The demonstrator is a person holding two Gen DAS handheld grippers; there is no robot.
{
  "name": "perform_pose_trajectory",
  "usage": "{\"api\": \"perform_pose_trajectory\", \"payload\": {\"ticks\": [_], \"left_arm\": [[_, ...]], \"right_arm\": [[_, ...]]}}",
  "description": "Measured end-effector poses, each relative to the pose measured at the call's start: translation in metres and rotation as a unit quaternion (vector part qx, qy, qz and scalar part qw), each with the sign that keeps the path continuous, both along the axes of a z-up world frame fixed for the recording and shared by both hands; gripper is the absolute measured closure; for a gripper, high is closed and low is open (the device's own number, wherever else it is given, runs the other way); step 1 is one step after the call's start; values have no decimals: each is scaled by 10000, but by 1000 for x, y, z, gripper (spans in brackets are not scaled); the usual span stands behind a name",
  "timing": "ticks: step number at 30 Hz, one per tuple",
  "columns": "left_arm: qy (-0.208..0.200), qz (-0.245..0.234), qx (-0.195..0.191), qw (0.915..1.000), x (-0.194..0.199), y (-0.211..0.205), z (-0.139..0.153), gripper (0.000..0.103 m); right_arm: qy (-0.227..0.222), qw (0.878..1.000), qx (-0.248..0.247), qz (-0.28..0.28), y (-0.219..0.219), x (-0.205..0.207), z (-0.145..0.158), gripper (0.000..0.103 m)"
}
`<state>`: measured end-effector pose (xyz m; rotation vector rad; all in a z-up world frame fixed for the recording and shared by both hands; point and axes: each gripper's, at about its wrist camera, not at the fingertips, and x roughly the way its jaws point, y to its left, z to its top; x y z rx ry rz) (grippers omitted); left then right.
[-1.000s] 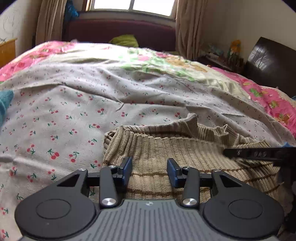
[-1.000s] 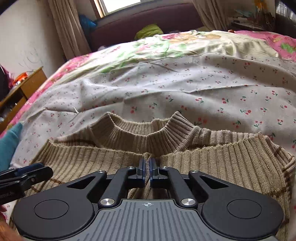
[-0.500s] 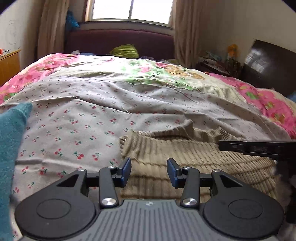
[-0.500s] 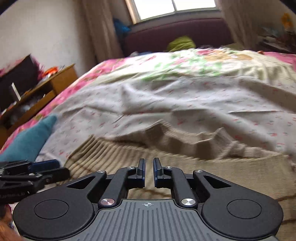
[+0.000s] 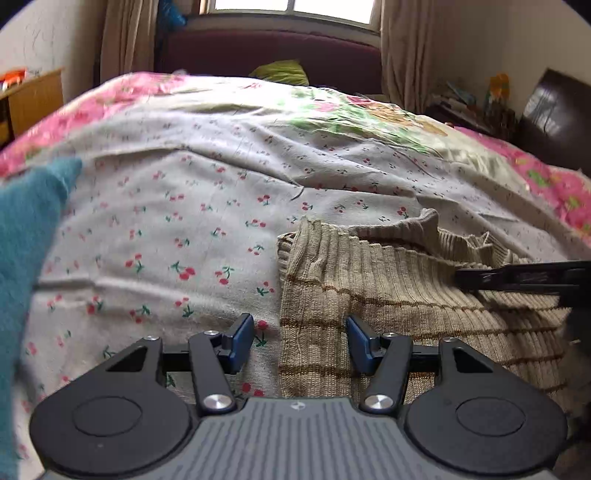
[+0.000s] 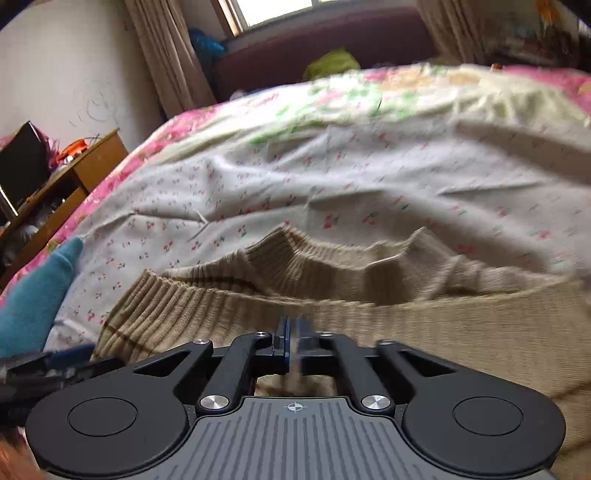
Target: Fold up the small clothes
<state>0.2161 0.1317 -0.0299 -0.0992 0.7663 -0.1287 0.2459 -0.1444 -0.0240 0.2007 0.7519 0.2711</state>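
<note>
From the left wrist view, the left gripper (image 5: 300, 341) hangs spread wide, nothing between its jaws, over the left edge of the beige ribbed sweater (image 5: 406, 295) lying at 4 o'clock on the cherry-print sheet (image 5: 184, 229). Only the right wrist view shows the right gripper (image 6: 293, 341) nearly closed; whether it pinches knit, I cannot tell. A teal garment (image 6: 33, 299) lies at 9 o'clock, a wooden desk (image 6: 85, 166) beyond.

A lived-in home bedroom: a wide bed under a wrinkled cherry-print sheet (image 5: 192, 206), a pink floral quilt (image 6: 177, 133), beige curtains (image 5: 125, 40) framing a bright window (image 5: 288, 5), a cluttered wooden side cabinet (image 6: 74, 173).
</note>
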Motion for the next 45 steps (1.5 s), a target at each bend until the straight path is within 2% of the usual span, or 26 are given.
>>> {"api": "perform_pose_trajectory", "payload": {"ticks": [5, 7, 9, 10, 11, 13, 15, 17, 19, 20, 23, 28, 34, 36, 37, 38, 41, 45], "left_arm": [[-308, 52, 7, 9995, -15, 4, 24, 37], [-436, -17, -28, 9990, -21, 4, 32, 37], [-498, -166, -46, 9986, -24, -2, 34, 37], [-450, -248, -11, 9987, -23, -7, 32, 37], [-367, -310, 30, 9988, -21, -12, 28, 37], [-84, -425, 148, 9990, -13, -22, 15, 37], [158, -330, 426, 9984, -4, -26, 1, 36], [250, -229, 191, 9992, -2, -19, 0, 35], [154, -210, 23, 9997, -4, -11, 9, 35], [79, -199, 75, 9997, -5, -9, 13, 35], [-21, -130, 186, 9997, 0, 0, 20, 35], [120, 17, 38, 9999, 16, 12, 14, 34], [269, -122, -183, 9994, 32, 5, 4, 32], [259, -139, -150, 9995, 34, 2, 6, 42], [294, -162, -134, 9993, 35, 1, 7, 54], [338, -172, -172, 9991, 36, 2, 7, 60], [354, -166, -209, 9990, 37, 3, 10, 71], [353, -148, -278, 9989, 40, 3, 12, 76]], "right_arm": [[-162, 9978, -180, -610, -58, -47, 9, 91], [-182, 9958, -369, -822, -76, -53, 7, 91], [13, 9938, -473, -1010, -90, -50, -2, 91], [91, 9933, -424, -1073, -97, -48, -7, 93], [151, 9919, -408, -1191, -102, -44, -10, 101], [194, 9905, -211, -1342, -109, -42, -8, 103], [-33, 9901, -179, -1389, -110, -46, 1, 95], [-287, 9896, -355, -1367, -109, -48, 9, 91], [-349, 9892, -516, -1326, -110, -42, 11, 85], [-303, 9886, -591, -1352, -111, -37, 9, 81], [35, 9907, -544, -1247, -116, -22, -3, 76], [256, 9923, -563, -1070, -115, -18, -14, 73], [450, 9936, -384, -966, -119, -9, -14, 70], [473, 9932, -375, -996, -118, -9, -14, 75], [463, 9931, -398, -998, -118, -9, -13, 81], [453, 9932, -402, -997, -118, -10, -13, 83], [382, 9935, -273, -1034, -122, -13, -10, 92], [222, 9940, -61, -1069, -126, -19, -1, 96]]}}
